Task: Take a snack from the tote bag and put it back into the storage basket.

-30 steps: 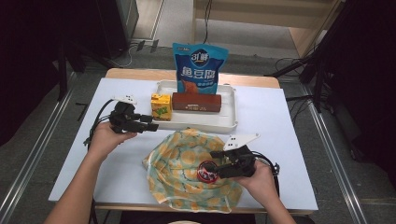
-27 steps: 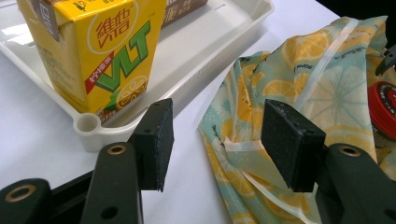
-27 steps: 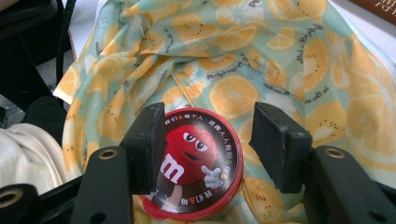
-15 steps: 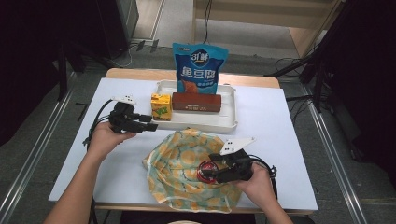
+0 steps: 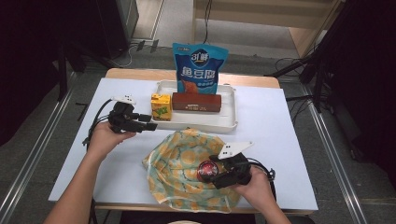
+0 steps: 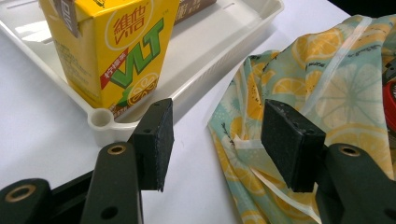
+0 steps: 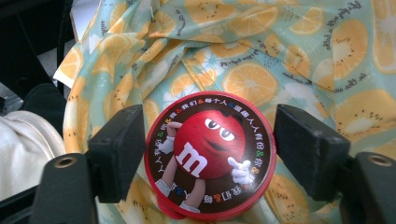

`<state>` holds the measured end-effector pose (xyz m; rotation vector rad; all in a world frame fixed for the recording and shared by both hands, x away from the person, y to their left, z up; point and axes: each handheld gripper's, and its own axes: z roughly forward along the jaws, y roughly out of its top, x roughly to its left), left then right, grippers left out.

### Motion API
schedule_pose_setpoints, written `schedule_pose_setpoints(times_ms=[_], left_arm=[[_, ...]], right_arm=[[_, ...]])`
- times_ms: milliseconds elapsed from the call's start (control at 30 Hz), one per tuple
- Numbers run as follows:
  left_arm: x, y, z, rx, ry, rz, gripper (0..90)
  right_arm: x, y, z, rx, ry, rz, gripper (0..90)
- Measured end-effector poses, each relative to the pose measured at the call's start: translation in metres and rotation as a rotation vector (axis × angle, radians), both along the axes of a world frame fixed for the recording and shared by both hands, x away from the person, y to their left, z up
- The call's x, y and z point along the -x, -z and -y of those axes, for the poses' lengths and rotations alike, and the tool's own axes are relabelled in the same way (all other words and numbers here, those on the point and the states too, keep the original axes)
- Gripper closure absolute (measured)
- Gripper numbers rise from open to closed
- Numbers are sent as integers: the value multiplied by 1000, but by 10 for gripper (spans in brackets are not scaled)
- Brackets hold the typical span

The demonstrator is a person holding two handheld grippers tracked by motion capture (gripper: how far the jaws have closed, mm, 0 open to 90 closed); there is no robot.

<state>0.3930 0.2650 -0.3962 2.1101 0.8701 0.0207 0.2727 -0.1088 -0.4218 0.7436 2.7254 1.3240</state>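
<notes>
Your right tool [image 7: 210, 154], jaws just spread, brackets the red candy tin [image 7: 210, 156] on soft cloth [image 7: 299, 60]: rigid, light, slick; grip its rim. Left tool [image 6: 215, 135] spread, empty.

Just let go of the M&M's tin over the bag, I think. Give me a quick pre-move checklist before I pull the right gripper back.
1. Right gripper released: ok; its jaws have just been opening, and a gap shows at each pad beside the red tin.
2. Tin resting on the orange-print bag: ok.
3. Tin fully inside the bag's opening: cannot tell.
4. Left gripper free: ok; open, nothing between its pads.
5. Left gripper apart from the yellow drink carton and white tray: ok.
</notes>
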Motion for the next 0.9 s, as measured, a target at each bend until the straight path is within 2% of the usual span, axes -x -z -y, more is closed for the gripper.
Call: schedule_pose_setpoints(times_ms=[167, 433, 533, 633, 700, 800, 900], left_arm=[[0, 0, 0, 1, -6, 3, 445], [0, 0, 0, -2, -4, 1, 444], [0, 1, 0, -6, -6, 2, 444], [0, 0, -1, -5, -9, 3, 445], [0, 0, -1, -3, -10, 2, 445], [0, 0, -1, -2, -10, 3, 444], [-1, 1, -1, 1, -11, 3, 445]], right_arm=[[2, 8, -3, 48, -4, 5, 236], [-2, 18, -4, 36, -12, -28, 208], [-2, 21, -6, 49, -12, -38, 205], [-3, 21, -6, 52, 26, -3, 229], [-4, 20, -6, 49, 28, -7, 234], [-3, 18, -4, 50, 33, 18, 256], [-8, 16, 0, 22, 41, -1, 261]])
